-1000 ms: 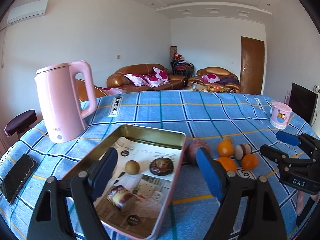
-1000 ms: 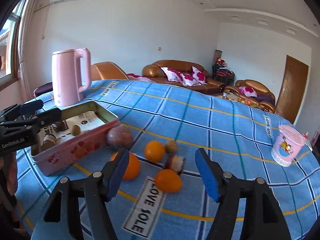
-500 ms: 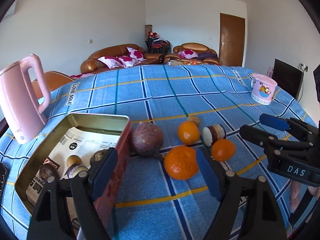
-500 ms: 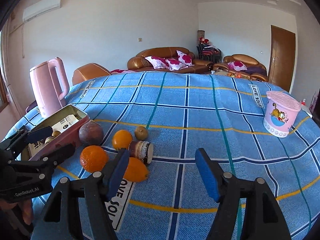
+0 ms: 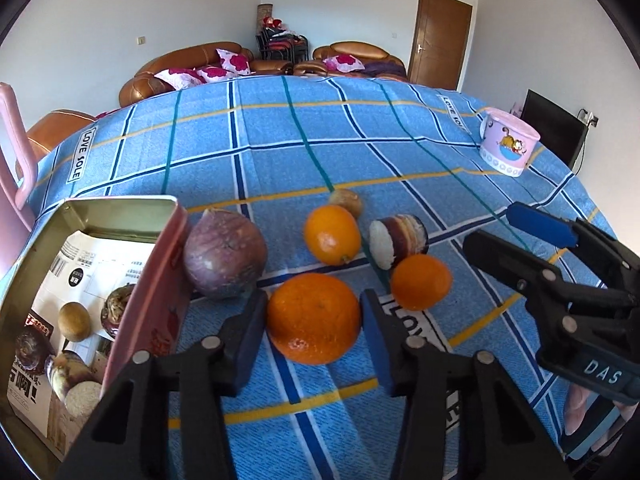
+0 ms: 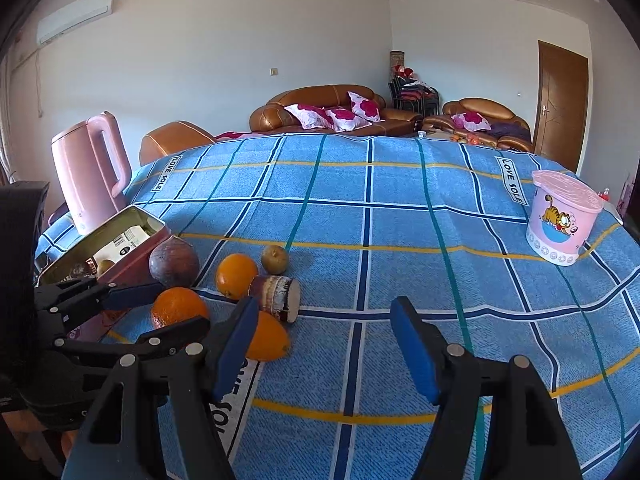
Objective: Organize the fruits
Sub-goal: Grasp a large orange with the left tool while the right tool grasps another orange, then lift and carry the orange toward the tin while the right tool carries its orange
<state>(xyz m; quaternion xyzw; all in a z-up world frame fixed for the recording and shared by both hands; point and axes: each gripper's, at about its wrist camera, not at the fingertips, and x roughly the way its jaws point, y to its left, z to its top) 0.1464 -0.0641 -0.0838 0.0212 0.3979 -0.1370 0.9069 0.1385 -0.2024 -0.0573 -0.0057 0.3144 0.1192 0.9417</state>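
My left gripper (image 5: 314,326) has its jaws on both sides of a large orange (image 5: 314,318) on the blue checked cloth, pads touching it. The same orange (image 6: 178,306) shows between those jaws in the right wrist view. Beyond it lie a purple round fruit (image 5: 224,254), two smaller oranges (image 5: 332,234) (image 5: 420,282), a cut purple piece (image 5: 398,240) and a small brown fruit (image 5: 346,201). The open tin (image 5: 120,216) at left holds several small items. My right gripper (image 6: 324,344) is open and empty, just right of the fruit cluster.
A pink kettle (image 6: 90,168) stands behind the tin. A pink lidded cup (image 6: 562,218) stands at the far right of the table. Sofas and a brown door are behind the table.
My left gripper moved right from the tin to the fruit and closed its jaws around the large orange. My right gripper shifted right and stayed open.
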